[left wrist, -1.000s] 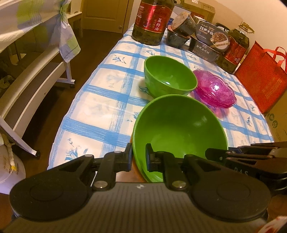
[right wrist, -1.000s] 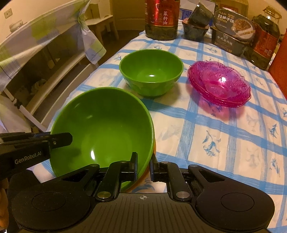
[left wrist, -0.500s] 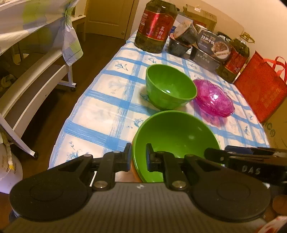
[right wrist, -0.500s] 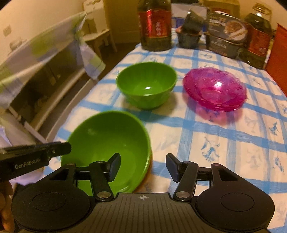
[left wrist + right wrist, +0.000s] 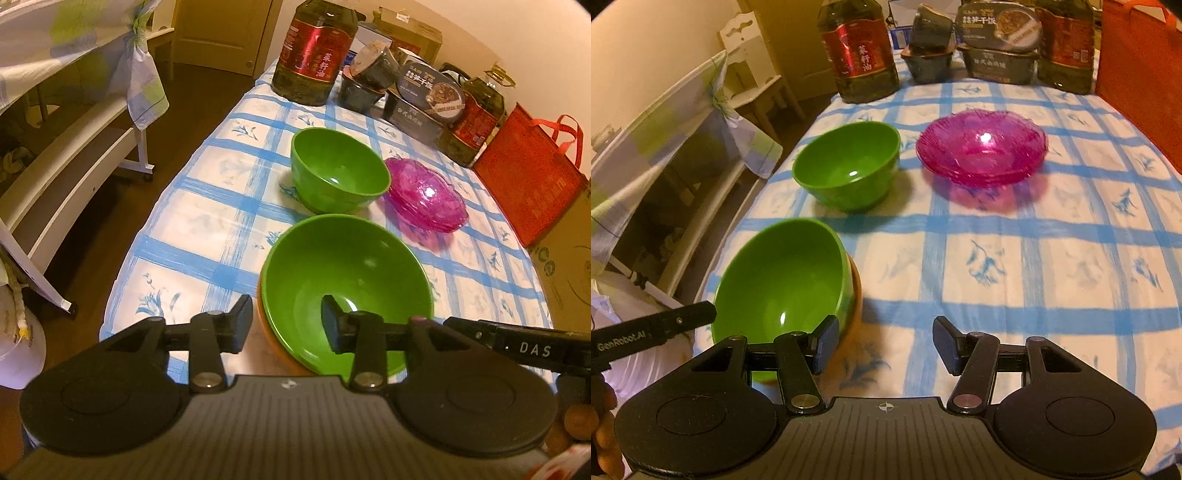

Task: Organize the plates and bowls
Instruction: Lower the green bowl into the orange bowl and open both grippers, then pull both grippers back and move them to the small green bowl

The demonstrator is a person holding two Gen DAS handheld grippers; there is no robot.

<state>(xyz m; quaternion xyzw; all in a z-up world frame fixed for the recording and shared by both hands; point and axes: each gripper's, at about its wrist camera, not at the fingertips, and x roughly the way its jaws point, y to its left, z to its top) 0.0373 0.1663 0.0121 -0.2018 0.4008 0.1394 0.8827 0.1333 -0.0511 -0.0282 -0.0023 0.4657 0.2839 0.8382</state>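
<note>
A large green bowl point(image 5: 347, 284) point(image 5: 783, 277) sits nested in an orange bowl point(image 5: 269, 332) point(image 5: 855, 280) at the table's near left corner. My left gripper point(image 5: 288, 321) is open, its jaws straddling the bowls' near rim without gripping. My right gripper point(image 5: 884, 341) is open and empty, just right of the nested bowls. A smaller green bowl point(image 5: 338, 170) point(image 5: 849, 166) stands further back. Stacked pink glass plates point(image 5: 426, 199) point(image 5: 982, 147) lie to its right.
Oil bottles point(image 5: 314, 51) point(image 5: 858, 51), food containers point(image 5: 417, 99) point(image 5: 997, 40) and a red bag point(image 5: 528, 177) point(image 5: 1141, 74) line the far and right sides of the blue-checked tablecloth point(image 5: 1034, 258). A white shelf with a draped cloth point(image 5: 74, 122) stands left of the table.
Both grippers held the large green bowl tilted, lowered it into the orange bowl, and let go: the right opened first, then the left. Both have drawn back slightly.
</note>
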